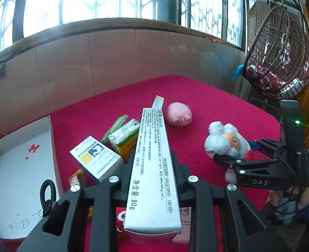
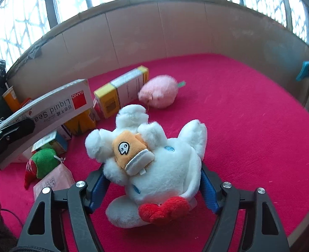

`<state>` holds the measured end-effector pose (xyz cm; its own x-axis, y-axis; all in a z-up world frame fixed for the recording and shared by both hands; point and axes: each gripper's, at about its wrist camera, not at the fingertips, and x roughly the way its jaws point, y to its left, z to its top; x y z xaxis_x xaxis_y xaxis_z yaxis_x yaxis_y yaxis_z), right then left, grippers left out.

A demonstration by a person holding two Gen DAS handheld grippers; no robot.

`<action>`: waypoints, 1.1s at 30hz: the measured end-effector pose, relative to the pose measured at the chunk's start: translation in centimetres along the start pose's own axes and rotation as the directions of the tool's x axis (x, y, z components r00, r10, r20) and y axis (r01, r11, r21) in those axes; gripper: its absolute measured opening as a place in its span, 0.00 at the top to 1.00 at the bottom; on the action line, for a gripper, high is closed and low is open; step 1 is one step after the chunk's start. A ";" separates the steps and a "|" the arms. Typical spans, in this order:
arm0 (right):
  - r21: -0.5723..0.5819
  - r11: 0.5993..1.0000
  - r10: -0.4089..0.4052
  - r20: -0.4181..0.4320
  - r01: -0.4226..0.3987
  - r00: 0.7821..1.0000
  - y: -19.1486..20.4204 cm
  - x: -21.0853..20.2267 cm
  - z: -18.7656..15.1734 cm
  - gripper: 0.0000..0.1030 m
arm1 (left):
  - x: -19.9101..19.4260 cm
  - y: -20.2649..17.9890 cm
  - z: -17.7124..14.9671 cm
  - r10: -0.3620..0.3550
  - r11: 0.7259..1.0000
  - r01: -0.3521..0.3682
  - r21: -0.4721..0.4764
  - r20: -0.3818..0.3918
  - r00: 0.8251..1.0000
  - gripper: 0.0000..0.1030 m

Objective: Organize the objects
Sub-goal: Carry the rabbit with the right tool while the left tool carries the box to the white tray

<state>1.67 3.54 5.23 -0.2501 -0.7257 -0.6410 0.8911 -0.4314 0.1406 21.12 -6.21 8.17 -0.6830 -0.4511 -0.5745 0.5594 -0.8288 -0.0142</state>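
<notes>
The long silver box (image 1: 152, 163) sits clamped in the left gripper (image 1: 152, 168), pointing out over the middle of the red tabletop (image 1: 217, 105), and the white plush toy (image 2: 152, 163) is squeezed between the blue pads of the right gripper (image 2: 152, 180) toward the tabletop's right side; whether the toy is lifted clear of the cloth cannot be told. Judged from this, the sorting is barely begun: the white tray (image 1: 17, 168) at the left edge looks empty apart from red marks on its floor, while most things lie loose. Just left of the silver box are a white-and-blue medicine box (image 1: 95, 157), a yellow-green carton (image 1: 125, 138) and a green packet (image 1: 114, 128); a pink plush (image 1: 179, 114) lies further back near the centre, with a yellow-ended box (image 2: 123, 92) beside it in the right view. Nearer the front left lie a green and red plush (image 2: 41, 166) and a pink packet (image 2: 53, 180). The right and far parts of the tabletop are bare, giving free room to swing, bounded behind by a cardboard wall (image 1: 112, 58). The cluster lies between the silver box and the tray, so a path leftward probably needs height over those boxes and the tray's raised rim.
</notes>
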 end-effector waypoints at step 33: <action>-0.044 0.995 0.088 0.067 -0.085 0.994 3.7 -3.7 2.3 0.23 | -5.0 4.6 -0.7 0.067 0.987 -0.048 -0.151 0.123 0.990 0.74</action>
<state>5.02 3.41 9.91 -0.1957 -0.7953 -0.5737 0.9249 -0.3442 0.1617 27.42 -7.49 10.43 -0.6970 -0.5427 -0.4687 0.6558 -0.7469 -0.1104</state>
